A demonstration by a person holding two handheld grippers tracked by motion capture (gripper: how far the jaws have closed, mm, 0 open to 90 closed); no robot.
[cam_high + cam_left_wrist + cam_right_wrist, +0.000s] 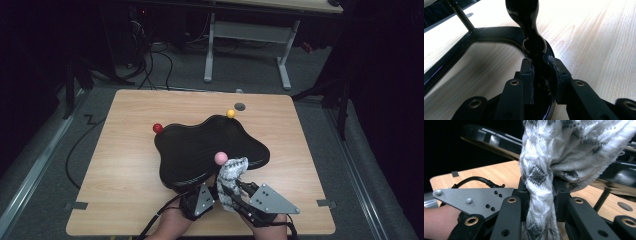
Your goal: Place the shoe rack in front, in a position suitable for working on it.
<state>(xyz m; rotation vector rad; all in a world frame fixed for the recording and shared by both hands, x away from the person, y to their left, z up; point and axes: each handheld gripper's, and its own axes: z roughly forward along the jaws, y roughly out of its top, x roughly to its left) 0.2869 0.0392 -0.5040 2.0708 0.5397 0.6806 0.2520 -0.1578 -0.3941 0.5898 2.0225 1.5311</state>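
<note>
High view: black wavy tray [200, 145] mid-frame on table [125, 165], three ball-tipped pegs on its edge. Right gripper [235, 186] at lower centre, clamped on grey-white cloth [231, 172] that stands up against tray's near edge, just below pink ball [221, 158]. Left gripper [200, 196] close beside, under tray's near rim.

Left gripper view: jaws pinched on a glossy black post [534, 47] of the tray's frame, bottom centre.

Right gripper view: jaws closed on cloth [541, 195], knitted, speckled, rising upward; tray surface directly ahead and above. Likely a wipe forward next.

Grey-and-white cloth [231, 172], glossy black tray [200, 145], pink ball [221, 158], light wood table [120, 165].
</note>
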